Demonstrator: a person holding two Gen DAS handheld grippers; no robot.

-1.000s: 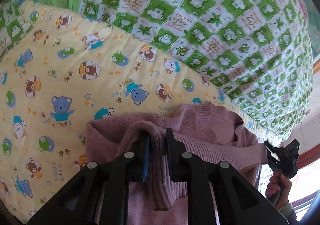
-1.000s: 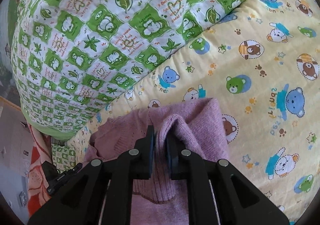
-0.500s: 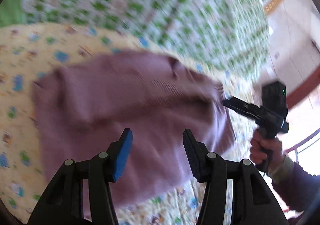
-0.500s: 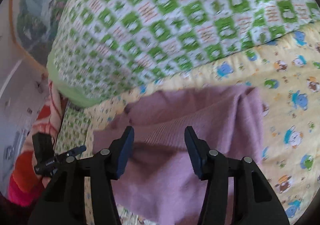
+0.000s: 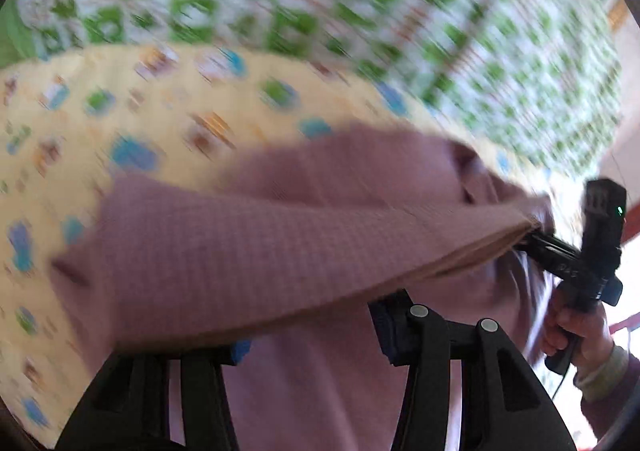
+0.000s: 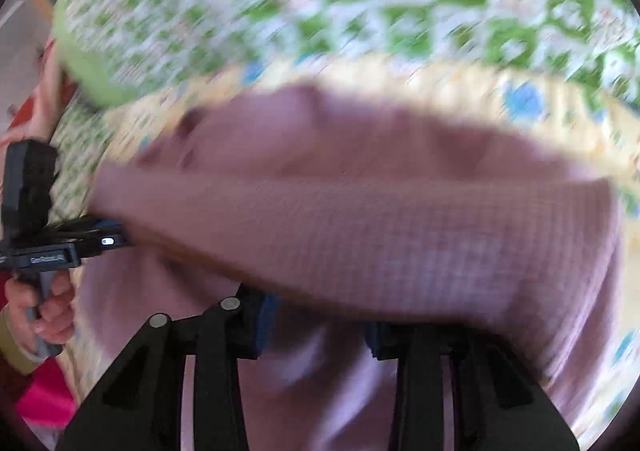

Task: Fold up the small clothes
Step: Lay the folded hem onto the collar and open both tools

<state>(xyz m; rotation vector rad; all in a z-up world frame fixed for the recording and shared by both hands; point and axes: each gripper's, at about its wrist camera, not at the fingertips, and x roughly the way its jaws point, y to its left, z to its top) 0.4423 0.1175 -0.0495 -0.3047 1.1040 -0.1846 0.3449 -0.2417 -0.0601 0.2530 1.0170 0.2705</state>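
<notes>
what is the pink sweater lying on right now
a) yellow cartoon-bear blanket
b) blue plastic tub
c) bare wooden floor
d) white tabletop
a: the pink sweater lies on the yellow cartoon-bear blanket, with the green checked quilt behind it.

Mauve knit sweater [image 5: 256,247] [image 6: 400,235] seen blurred, doubled over with a folded edge raised across the front, lower layer spread beneath, laid on the yellow bear-print part of the bedding.
</notes>
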